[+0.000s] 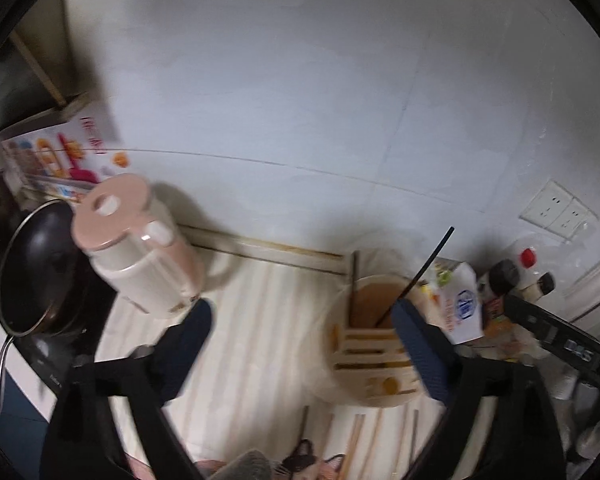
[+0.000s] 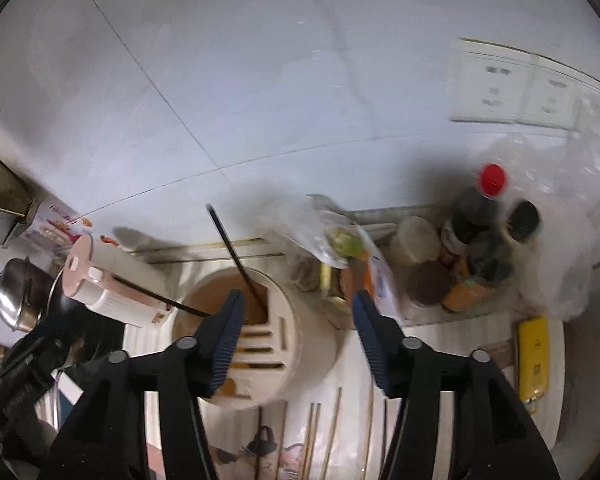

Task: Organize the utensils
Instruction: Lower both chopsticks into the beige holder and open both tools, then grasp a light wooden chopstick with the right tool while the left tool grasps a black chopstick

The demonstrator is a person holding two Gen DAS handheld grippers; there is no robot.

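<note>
Chopsticks lie loose on the counter at six o'clock of the holder, two already inside. Our left gripper and right gripper hang released, empty; next we dip to pinch one.

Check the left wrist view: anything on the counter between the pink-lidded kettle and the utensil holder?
Nothing: between the kettle and the utensil holder only bare striped countertop shows, though the open left gripper has a finger hanging over it.

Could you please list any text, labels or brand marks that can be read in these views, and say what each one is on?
"DAS": white letters on the right gripper, blurred, uncertain.
Red characters on the colourful box: too blurred.
Blue print on the white carton: too blurred.
Markings on the yellow pack: too small.
</note>
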